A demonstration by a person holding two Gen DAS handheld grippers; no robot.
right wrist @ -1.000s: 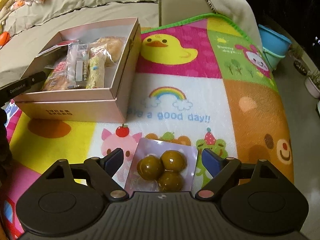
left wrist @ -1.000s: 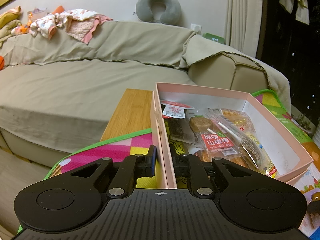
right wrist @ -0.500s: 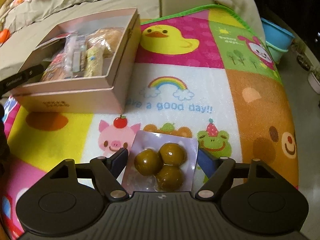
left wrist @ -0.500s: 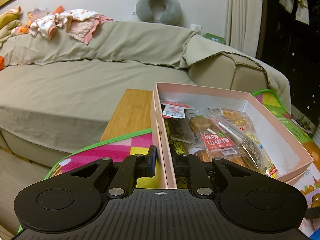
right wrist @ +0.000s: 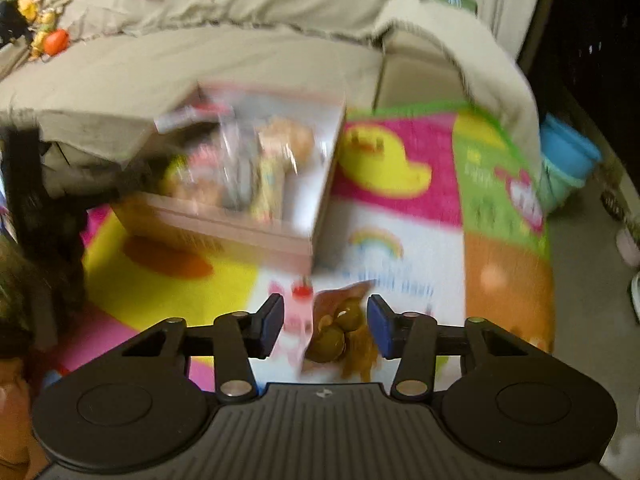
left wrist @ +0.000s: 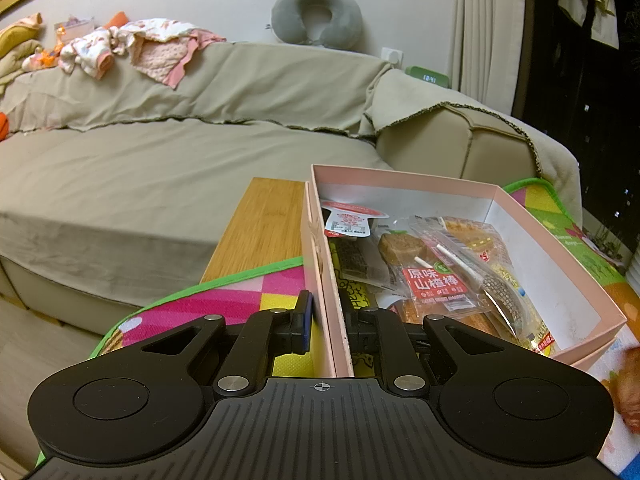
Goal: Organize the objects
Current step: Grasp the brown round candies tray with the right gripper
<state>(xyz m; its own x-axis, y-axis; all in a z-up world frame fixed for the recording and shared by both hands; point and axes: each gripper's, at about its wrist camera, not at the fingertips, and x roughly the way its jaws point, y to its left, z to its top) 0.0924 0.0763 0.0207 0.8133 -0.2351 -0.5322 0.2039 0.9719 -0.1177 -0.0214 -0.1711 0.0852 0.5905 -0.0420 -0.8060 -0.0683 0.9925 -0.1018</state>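
Packet (right wrist: 340,328) of brown balls sat between the right gripper (right wrist: 326,322), whose jaws had just been closing; contact was apparently not yet made, blur permitting. Left gripper (left wrist: 326,322) pinched the box (left wrist: 320,280) wall.

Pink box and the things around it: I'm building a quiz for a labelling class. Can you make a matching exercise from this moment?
Things:
1. pink box
2. neck pillow
3. packet of brown balls
4. play mat

States:
A. on the sofa back
B. between the right gripper fingers
C. wall clamped by the left gripper
D. under the box

Pairs: 1-C, 2-A, 3-B, 4-D
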